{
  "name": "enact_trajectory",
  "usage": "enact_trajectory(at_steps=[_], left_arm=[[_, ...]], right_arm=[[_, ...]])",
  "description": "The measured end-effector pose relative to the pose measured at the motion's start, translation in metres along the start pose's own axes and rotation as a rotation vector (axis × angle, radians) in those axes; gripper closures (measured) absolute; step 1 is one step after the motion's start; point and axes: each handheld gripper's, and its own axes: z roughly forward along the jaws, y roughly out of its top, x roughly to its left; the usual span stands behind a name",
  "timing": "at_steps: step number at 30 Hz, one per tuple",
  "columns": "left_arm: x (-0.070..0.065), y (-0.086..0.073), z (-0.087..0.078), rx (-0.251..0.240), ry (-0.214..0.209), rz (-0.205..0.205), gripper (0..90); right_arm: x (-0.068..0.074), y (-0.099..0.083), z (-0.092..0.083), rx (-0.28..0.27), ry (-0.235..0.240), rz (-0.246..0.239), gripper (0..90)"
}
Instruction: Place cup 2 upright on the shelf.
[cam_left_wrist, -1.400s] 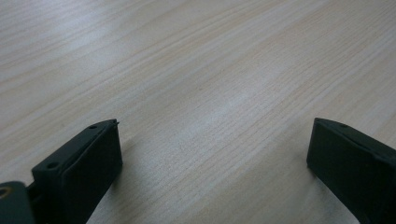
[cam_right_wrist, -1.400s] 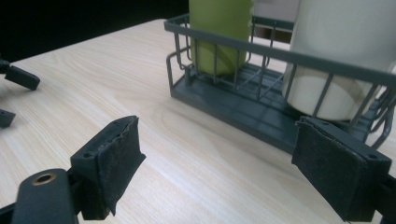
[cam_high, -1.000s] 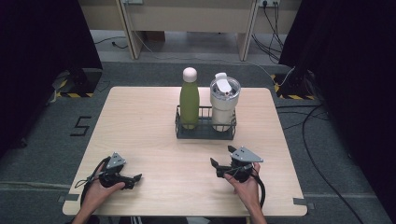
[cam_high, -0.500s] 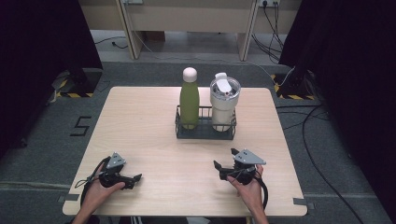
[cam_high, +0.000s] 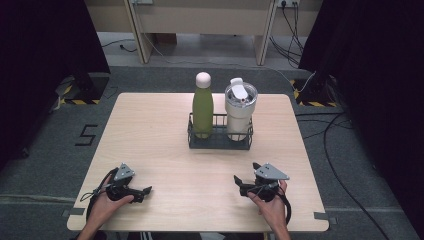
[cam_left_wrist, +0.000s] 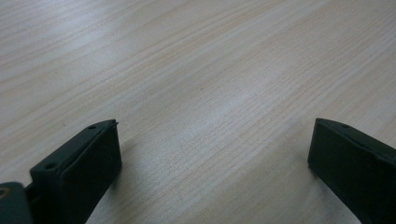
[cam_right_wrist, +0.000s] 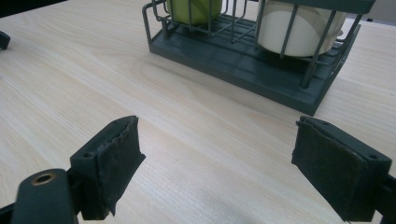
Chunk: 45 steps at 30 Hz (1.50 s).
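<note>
A dark wire rack (cam_high: 220, 140) stands at the table's middle back and holds a green bottle (cam_high: 202, 106) with a pale cap on its left and a white lidded tumbler (cam_high: 240, 109) on its right. My left gripper (cam_high: 146, 190) rests near the front left edge, held by a hand, jaws open and pointing right. Over bare wood, the left gripper (cam_left_wrist: 212, 149) has nothing between its jaws. My right gripper (cam_high: 246, 172) sits at the front right, open, pointing towards the rack. The right gripper (cam_right_wrist: 217, 154) is empty, with the rack (cam_right_wrist: 243, 60) just ahead, apart from it.
The light wooden table (cam_high: 150, 130) has bare wood to the left and right of the rack and between the two grippers. Cables trail from both grippers over the near edge. Grey floor, cables and dark curtains surround the table.
My right gripper has drifted slightly right and towards the near edge. The left gripper, rack, bottle and tumbler have stayed put.
</note>
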Motion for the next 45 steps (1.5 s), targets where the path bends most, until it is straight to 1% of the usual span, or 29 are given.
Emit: enact_trajectory(at_steps=[4,8,13,16,18,21,27,30,35,41,45], left_arm=[[0.0,0.0,0.0,-0.001,0.0,-0.002,1.8],[0.0,0.0,0.0,-0.002,0.001,-0.002,1.8],[0.0,0.0,0.0,-0.002,0.001,-0.002,1.8],[0.0,0.0,0.0,-0.002,0.001,-0.002,1.8],[0.0,0.0,0.0,-0.002,0.001,-0.002,1.8],[0.0,0.0,0.0,-0.001,0.001,-0.002,1.8],[0.0,0.0,0.0,0.0,0.002,0.0,1.8],[0.0,0.0,0.0,0.0,0.002,0.0,1.8],[0.0,0.0,0.0,-0.001,0.001,-0.002,1.7],[0.0,0.0,0.0,-0.001,0.001,-0.002,1.7],[0.0,0.0,0.0,0.0,0.001,0.0,1.7]], right_arm=[[-0.002,-0.005,-0.001,0.009,-0.001,0.015,15.1],[-0.003,-0.008,-0.002,0.018,-0.001,0.018,15.2],[-0.005,-0.013,-0.004,0.032,-0.004,0.033,15.1],[-0.006,-0.015,-0.005,0.056,-0.032,0.031,15.1],[-0.007,-0.016,-0.005,0.074,-0.031,0.036,15.1],[-0.008,-0.017,-0.006,0.082,-0.035,0.032,15.1],[-0.011,-0.02,-0.01,0.084,-0.04,0.043,15.1],[-0.012,-0.021,-0.011,0.095,-0.042,0.044,15.1],[-0.013,-0.024,-0.01,0.133,-0.043,0.039,15.1],[-0.015,-0.028,-0.008,0.185,-0.05,0.049,15.2],[-0.016,-0.03,-0.006,0.217,-0.05,0.046,15.2]])
